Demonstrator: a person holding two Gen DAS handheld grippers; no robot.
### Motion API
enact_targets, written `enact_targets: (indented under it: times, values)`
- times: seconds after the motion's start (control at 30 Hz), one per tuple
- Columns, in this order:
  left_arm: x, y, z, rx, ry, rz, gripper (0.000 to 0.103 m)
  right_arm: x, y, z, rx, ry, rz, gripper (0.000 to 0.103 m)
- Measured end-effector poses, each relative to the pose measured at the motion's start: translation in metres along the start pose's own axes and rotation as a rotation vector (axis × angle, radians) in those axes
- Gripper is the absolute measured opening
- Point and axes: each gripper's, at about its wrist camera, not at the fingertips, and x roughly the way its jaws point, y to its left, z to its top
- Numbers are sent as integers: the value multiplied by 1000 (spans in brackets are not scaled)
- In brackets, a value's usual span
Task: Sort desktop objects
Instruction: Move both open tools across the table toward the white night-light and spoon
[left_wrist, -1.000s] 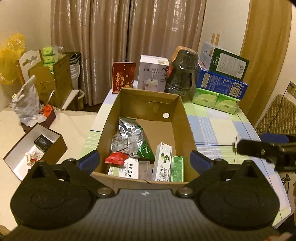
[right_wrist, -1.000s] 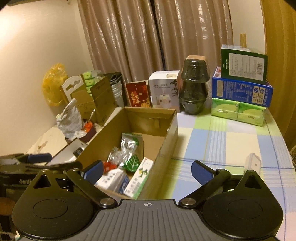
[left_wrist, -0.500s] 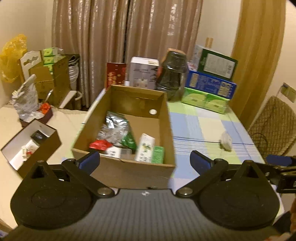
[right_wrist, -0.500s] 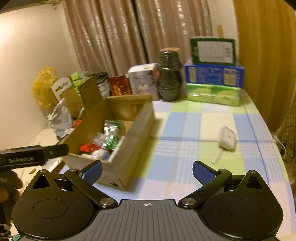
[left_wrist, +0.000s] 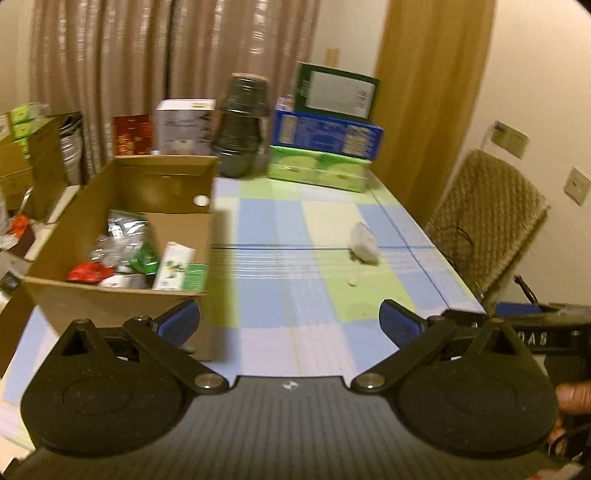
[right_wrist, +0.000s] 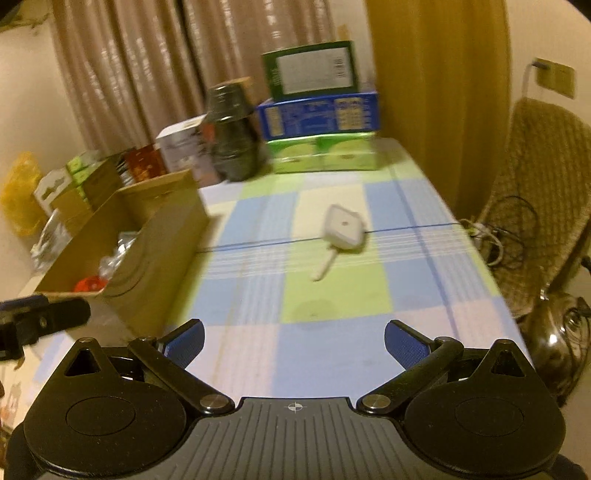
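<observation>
inside, the cardboard box (left_wrist: 110, 295) holds foil packets (left_wrist: 127, 229) and cartons (left_wrist: 173, 264).

One cardboard box (left_wrist: 122, 295) sits at left of the frame. One white charger (right_wrist: 342, 229) lies mid-table. Three stacked cartons (left_wrist: 325, 131) stand at upper centre, beside one dark jar (left_wrist: 242, 127) and one white box (left_wrist: 183, 125). One wicker chair (left_wrist: 484, 218) stands at right.

The box (left_wrist: 114, 302) is plain matt brown cardboard; inside it a crinkled foil pouch (left_wrist: 125, 229) shines silver. Beside the box, the tablecloth (right_wrist: 332, 295) is a smooth checked sheet with a faint sheen. On it, right of the box, lies a smooth white plastic plug (right_wrist: 343, 230). Behind the box a dark jar (left_wrist: 242, 125) looks glossy. The pads (right_wrist: 186, 341) are ribbed blue rubber on matt black plastic.
</observation>
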Motion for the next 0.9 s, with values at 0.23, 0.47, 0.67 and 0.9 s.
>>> enact_targets:
  times: [0.23, 0.47, 0.67, 0.9]
  values:
    - [35, -27, 15, 61, 45, 10, 102, -4, -29, 15, 25, -53, -54, 101]
    - [84, -41, 31, 97, 60, 33, 102, 14, -60, 32, 54, -76, -88, 101]
    - [140, -49, 43, 119, 57, 34, 102, 55, -88, 51, 91, -112, -115, 101]
    - [213, -45, 50, 145, 82, 62, 102, 124, -110, 74, 123, -80, -87, 101]
